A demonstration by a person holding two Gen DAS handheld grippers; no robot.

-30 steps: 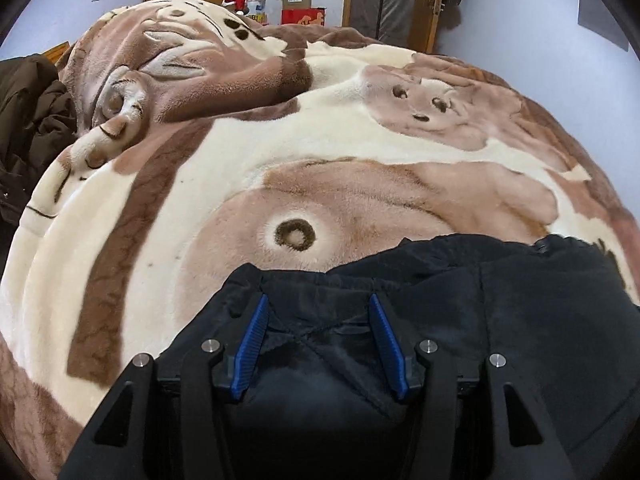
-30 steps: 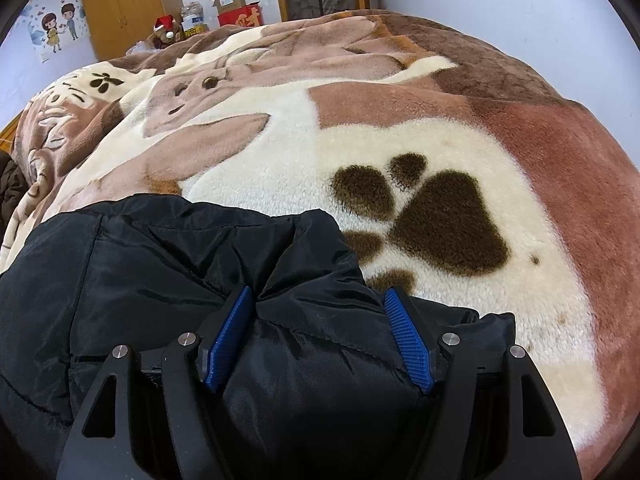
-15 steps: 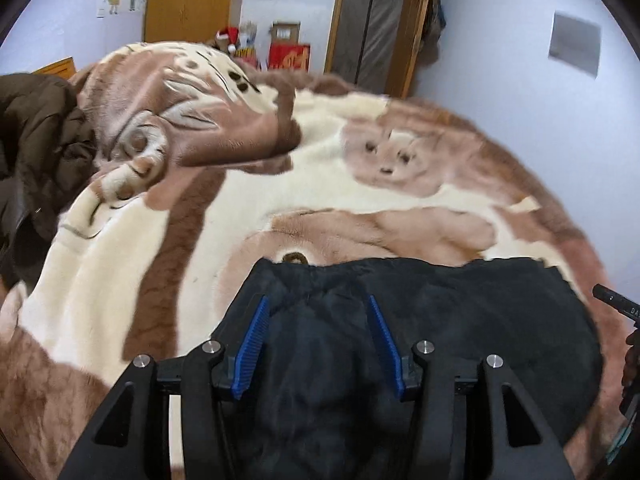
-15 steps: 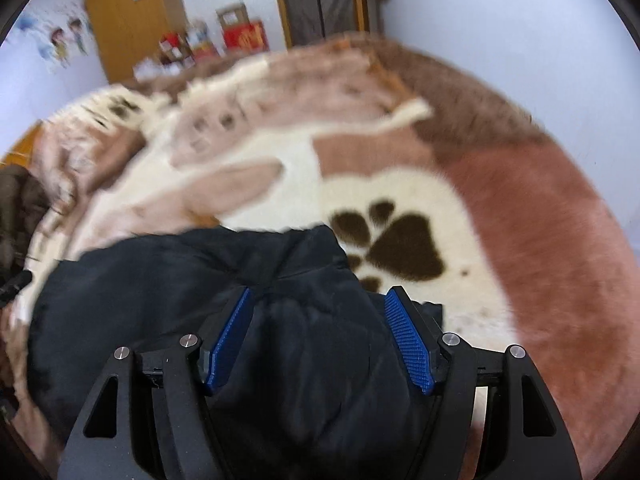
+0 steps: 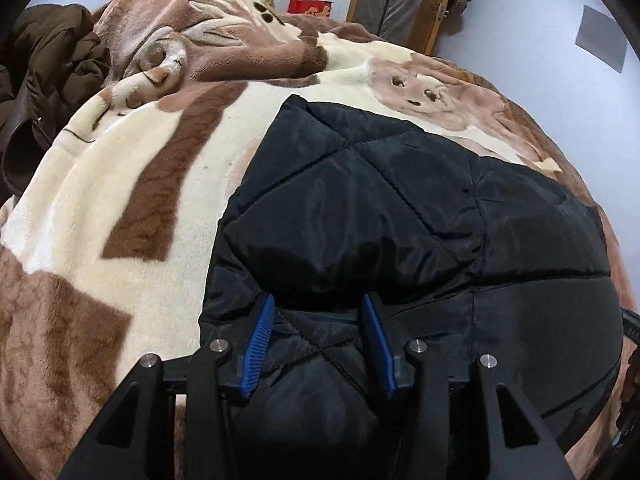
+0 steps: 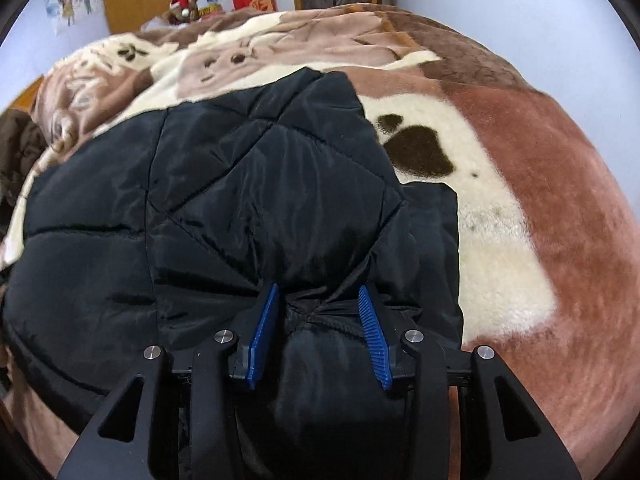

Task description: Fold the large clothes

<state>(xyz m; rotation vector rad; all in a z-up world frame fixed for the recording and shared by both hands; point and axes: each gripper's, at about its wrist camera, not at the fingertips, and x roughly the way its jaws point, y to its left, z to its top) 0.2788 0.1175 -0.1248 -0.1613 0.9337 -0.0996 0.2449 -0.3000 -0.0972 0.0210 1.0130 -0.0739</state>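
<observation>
We held a black quilted jacket [image 5: 400,208] over a bed spread with a plush brown-and-cream animal-print blanket [image 5: 132,168], and the jacket lay folded across the blanket's near half. Our left gripper [image 5: 318,344] was closing, its blue pads bunching the jacket's near edge between them, and our right gripper [image 6: 318,334] was closing likewise on a puckered fold of the same jacket. A dark brown coat [image 5: 44,80] sat heaped at the bed's far left edge.
</observation>
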